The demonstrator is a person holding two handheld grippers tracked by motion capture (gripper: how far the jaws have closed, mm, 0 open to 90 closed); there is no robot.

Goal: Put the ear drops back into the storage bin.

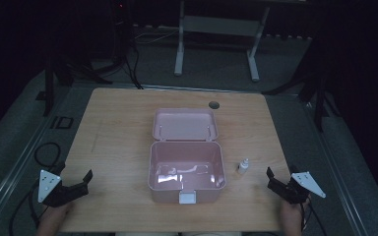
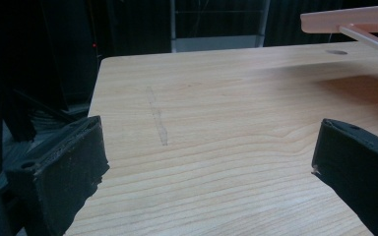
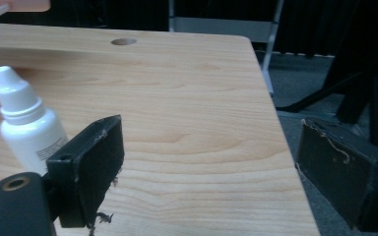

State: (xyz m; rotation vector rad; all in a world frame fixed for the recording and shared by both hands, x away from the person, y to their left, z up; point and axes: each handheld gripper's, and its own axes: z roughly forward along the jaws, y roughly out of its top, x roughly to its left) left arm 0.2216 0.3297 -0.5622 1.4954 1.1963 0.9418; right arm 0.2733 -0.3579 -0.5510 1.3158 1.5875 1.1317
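Your right claw (image 1: 281,183), jaws wide and empty at the lower right of the high view, sits nearest the small white dropper bottle (image 1: 243,166), which stands upright just up-left of it on the counter (image 1: 118,123), beside the open pink box (image 1: 187,169).

Bottle (image 3: 27,125) base hidden behind right tool's jaw, label print unreadable (too small)

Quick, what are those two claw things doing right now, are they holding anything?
Left gripper: open, holding nothing.
Right gripper: open, holding nothing; the small white bottle stands apart from it.
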